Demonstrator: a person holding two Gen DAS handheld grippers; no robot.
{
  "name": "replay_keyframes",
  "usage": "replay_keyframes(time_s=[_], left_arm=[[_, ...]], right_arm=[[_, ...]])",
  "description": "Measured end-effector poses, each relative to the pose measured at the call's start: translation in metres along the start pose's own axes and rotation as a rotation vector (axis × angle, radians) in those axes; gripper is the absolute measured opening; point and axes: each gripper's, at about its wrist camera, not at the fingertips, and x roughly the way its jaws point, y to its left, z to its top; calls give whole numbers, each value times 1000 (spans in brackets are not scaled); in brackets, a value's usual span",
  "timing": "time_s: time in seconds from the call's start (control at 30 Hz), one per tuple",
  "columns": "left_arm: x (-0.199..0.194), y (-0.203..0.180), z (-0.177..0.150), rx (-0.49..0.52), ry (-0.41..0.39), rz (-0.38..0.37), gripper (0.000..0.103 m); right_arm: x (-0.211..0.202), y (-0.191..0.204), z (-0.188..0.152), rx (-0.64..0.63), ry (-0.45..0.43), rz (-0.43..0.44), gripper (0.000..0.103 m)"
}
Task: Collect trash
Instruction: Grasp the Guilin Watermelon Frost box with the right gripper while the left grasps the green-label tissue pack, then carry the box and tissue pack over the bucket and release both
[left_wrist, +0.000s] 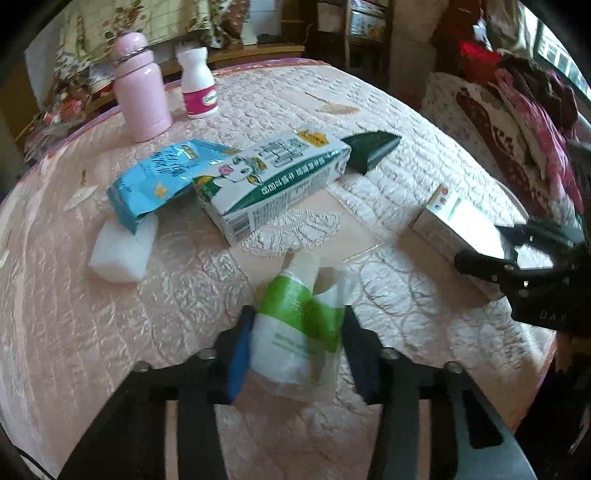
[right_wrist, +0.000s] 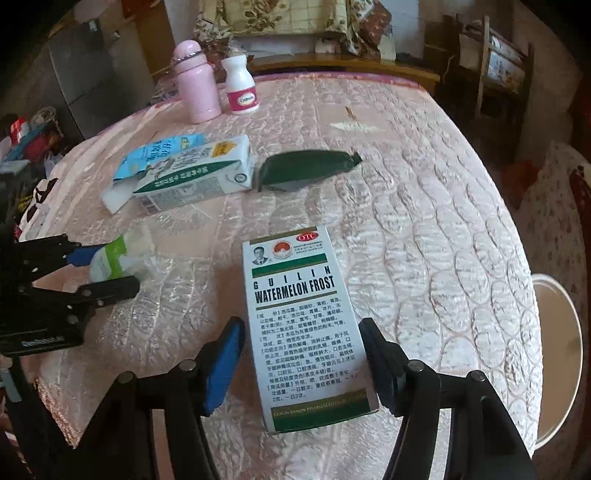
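My left gripper (left_wrist: 297, 343) stands around a crumpled green-and-white plastic wrapper (left_wrist: 295, 325) on the pink quilted table (left_wrist: 424, 122); its fingers touch the wrapper's sides. It also shows in the right wrist view (right_wrist: 107, 275) with the wrapper (right_wrist: 114, 258). My right gripper (right_wrist: 303, 358) is open around a white "Watermelon Frost" medicine box (right_wrist: 299, 314), with a gap on each side. The box also shows in the left wrist view (left_wrist: 450, 225). Further back lie a white-green milk carton (left_wrist: 273, 181), a blue snack bag (left_wrist: 166, 177), a dark green pouch (left_wrist: 369, 149) and a white foam block (left_wrist: 122, 251).
A pink flask (left_wrist: 140, 88) and a white pill bottle (left_wrist: 197, 86) stand upright at the table's far left. A white stool or bin (right_wrist: 554, 332) stands beside the table's right edge. Wooden furniture and fabric piles surround the table.
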Motion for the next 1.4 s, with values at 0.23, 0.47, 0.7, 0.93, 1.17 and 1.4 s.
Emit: replay_keyframes(time_s=[0.23,0.47,0.7,0.93,1.17,1.4], left_arm=[[-16,-26,9,-26,-38,-25,41],[-29,-62,20,-14,-74,-60,41],[-34,-100,34,27,-106,-78,41],[-33,-134,48,67,-122,-95,41],[-33,-172,63,124,-144,-108,41],[-28,-207,75,167,-147,-130,41]], right_arm=[[-38,5,-4,-13,-97,-4,58],[-74,-20,-8,54,-156,0,58],[-93,-45,-17,105,-183,-29,58],[-107,-74,-27,162,-203,-67,58],[-124,-106,-38,229,-224,-94,58],[-139,-139,-50,301,-244,-134,58]])
